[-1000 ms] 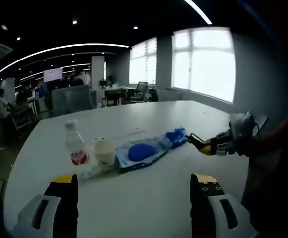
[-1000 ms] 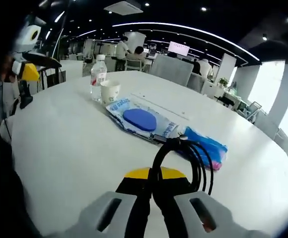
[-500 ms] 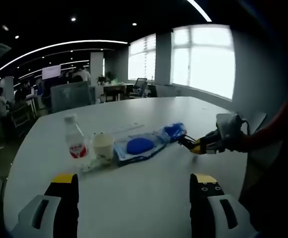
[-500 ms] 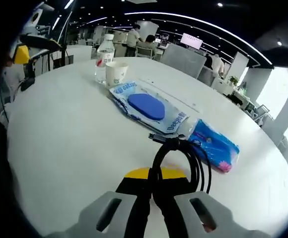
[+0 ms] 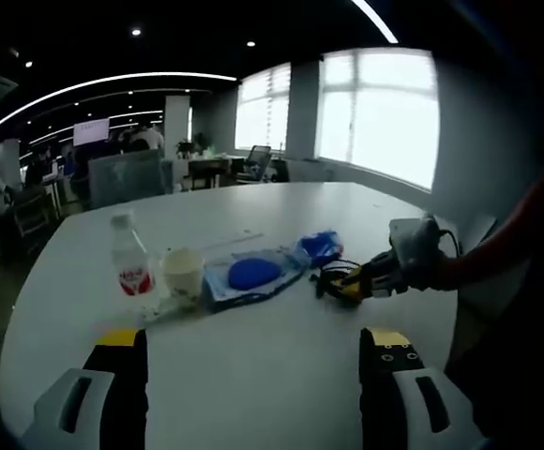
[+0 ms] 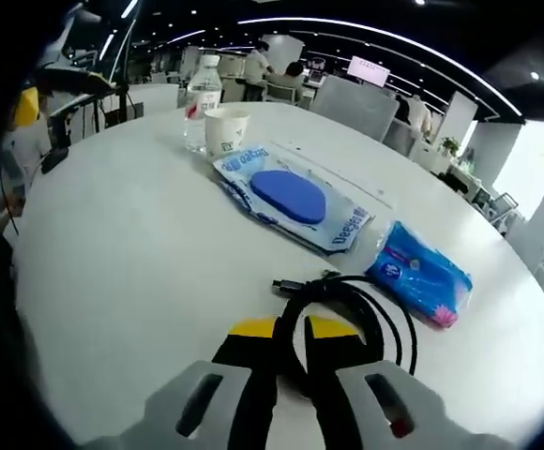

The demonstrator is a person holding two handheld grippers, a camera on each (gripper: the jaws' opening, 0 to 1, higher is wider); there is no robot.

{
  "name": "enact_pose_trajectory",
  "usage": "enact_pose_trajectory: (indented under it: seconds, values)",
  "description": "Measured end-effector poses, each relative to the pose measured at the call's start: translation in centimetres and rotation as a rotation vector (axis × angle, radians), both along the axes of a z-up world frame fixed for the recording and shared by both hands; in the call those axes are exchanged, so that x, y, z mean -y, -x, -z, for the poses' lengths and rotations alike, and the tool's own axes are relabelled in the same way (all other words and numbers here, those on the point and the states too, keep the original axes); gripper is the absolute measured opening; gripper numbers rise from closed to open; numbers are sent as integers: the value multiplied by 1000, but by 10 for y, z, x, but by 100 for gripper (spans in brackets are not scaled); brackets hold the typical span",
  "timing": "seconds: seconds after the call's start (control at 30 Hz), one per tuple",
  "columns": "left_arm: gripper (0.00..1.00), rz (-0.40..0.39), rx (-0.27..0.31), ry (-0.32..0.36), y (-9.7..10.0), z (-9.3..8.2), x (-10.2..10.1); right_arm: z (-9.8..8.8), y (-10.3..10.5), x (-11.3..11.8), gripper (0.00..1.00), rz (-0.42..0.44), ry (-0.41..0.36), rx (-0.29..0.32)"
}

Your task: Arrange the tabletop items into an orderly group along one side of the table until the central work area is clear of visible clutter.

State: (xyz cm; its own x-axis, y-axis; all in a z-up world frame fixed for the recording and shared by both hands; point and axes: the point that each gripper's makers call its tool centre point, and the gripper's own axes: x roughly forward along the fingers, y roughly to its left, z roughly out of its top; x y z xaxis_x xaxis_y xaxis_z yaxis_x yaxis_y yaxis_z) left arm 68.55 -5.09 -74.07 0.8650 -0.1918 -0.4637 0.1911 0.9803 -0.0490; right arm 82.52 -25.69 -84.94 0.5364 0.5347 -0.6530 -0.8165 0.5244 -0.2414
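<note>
A: White laminate, the whole worktop (image 6: 131, 272), and smooth by the look of it, so light things will likely slide if nudged. Largest item?

B: The flat wipes pack (image 6: 295, 197) with the blue lid, lying between the paper cup (image 6: 226, 131) and the small blue tissue packet (image 6: 420, 275). I'd judge it soft and floppy, its film slippery; better taken at an edge seam than across the middle.

A: And the water bottle (image 6: 200, 89)?

B: Upright just beside the cup, at the far end of the row. Probably rigid enough to take around the body, though top-heavy if knocked. The cup looks light and crushable, so a gentle pinch at the rim.

A: The cable?

B: The black coiled cable (image 6: 352, 314) is the smallest, limp and springy. The right hand-held gripper (image 6: 291, 339) has its jaws nearly closed on a strand of the loop, the coil low over or resting on the worktop near the tissue packet. Holding several strands together should keep it from uncoiling.

A: The other side?

B: The left hand-held gripper (image 5: 253, 352) has its jaws wide apart, holding nothing, hovering over bare worktop nearer the person than the row.
</note>
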Motion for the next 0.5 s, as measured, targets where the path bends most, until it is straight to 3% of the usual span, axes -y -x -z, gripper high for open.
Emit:
enact_pose_trajectory:
  seconds: [0.23,0.5]
  values:
    - [95,38,4,25,-2,-5,14,-14,3,0,22,44,-119,-41]
    - [97,55,7,43,-4,-9,21,-36,11,10,39,60,-211,-37]
